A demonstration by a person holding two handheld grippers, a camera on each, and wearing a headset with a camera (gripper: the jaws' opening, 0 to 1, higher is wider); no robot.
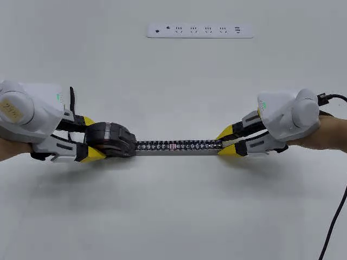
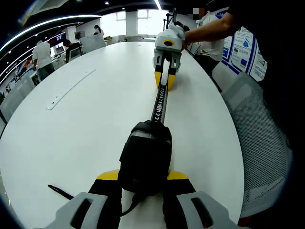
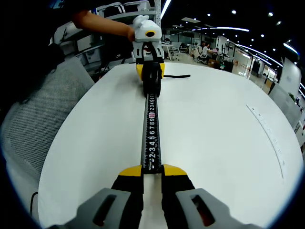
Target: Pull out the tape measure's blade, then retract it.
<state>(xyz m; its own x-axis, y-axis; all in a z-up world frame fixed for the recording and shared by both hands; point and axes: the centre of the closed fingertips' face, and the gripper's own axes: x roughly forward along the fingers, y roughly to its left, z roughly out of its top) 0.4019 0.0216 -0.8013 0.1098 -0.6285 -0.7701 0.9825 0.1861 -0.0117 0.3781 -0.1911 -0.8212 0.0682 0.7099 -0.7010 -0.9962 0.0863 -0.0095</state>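
Two claws work on the near side of the socket strip (image 1: 200, 30): left gripper (image 1: 92, 138) clamped on the case (image 1: 111, 140), right gripper (image 1: 225, 142) pinching the blade (image 1: 179, 145) end taut, so one slip there could whip the blade back.

Hidden and cut off
The blade's (image 1: 179, 145) tip lay hidden between the right gripper's (image 1: 224, 142) jaws; the left gripper's (image 1: 91, 137) jaws covered the tape measure's (image 1: 113, 140) sides; a cable (image 1: 332, 227) ran off the bottom edge.

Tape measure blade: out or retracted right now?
Out. The blade stretches from the tape measure case, held in the left claw, to the right claw, which is shut on its tip.
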